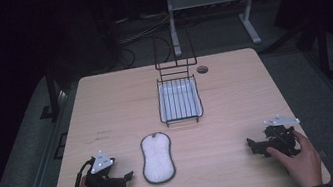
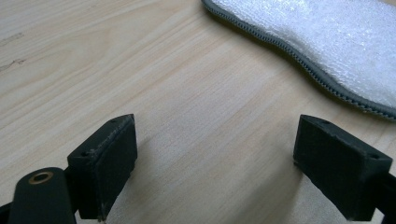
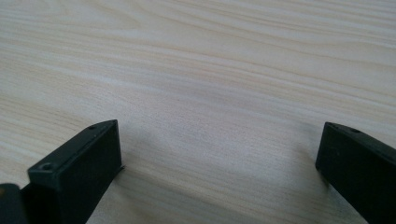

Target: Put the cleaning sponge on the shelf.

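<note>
Your left hand-held gripper [image 1: 126,176] sits at the near left of the surface [image 1: 106,108], jaws spread wide with nothing between them, only bare wood. The pad [image 1: 157,157] lies flat just to its right, near centre, long axis running near to far. In the left gripper view the pad [image 2: 327,42] crosses the top right corner, apart from both jaws

Your right hand-held gripper [image 1: 252,146] rests at the near right, well apart from the pad, jaws also spread and empty over plain wood

Handling, my read: the pad is a soft, light, peanut-shaped thing, white fluffy fill with a grey stitched rim. It will flop and fold if you lift it by one end, and the fluffy face gives under the jaws. The rim looks like the firmest bite. Take it at the narrow waist on the left edge, the one closest to your left jaws, and slide one jaw under the rim since it lies flush on the wood. Not fragile, a firm pinch is fine

Wire rack [image 1: 179,102] stands beyond the pad, far centre
</note>
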Demonstrator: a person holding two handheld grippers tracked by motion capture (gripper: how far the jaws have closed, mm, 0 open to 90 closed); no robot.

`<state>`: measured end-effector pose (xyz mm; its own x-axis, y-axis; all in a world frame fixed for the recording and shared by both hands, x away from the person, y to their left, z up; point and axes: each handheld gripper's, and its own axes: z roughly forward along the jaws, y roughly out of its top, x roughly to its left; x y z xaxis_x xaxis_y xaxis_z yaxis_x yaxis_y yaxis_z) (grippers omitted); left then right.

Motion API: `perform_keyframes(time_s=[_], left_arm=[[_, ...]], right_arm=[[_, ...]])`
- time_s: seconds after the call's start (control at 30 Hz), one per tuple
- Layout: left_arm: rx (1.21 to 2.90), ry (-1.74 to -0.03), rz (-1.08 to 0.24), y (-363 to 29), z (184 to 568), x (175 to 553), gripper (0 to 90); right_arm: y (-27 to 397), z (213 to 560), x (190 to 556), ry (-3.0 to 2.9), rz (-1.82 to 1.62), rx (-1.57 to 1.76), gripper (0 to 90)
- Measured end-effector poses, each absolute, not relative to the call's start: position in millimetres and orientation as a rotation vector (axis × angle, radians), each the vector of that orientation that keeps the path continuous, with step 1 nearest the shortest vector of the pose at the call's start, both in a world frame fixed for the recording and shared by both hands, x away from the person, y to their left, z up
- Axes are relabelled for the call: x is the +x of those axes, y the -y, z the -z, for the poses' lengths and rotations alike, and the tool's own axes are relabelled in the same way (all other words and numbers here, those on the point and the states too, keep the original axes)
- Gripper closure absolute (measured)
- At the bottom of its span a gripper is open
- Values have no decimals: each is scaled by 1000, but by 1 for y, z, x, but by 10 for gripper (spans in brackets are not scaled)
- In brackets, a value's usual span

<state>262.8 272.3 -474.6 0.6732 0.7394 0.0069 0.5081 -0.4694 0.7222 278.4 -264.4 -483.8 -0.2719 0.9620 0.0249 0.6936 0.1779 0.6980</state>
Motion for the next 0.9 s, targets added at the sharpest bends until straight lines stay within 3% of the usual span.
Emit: perform_keyframes(time_s=[0.9], left_arm=[[2118,-974,-362,-264,457,270,139]], right_arm=[[264,484,280,-2029,-849,1565,0]])
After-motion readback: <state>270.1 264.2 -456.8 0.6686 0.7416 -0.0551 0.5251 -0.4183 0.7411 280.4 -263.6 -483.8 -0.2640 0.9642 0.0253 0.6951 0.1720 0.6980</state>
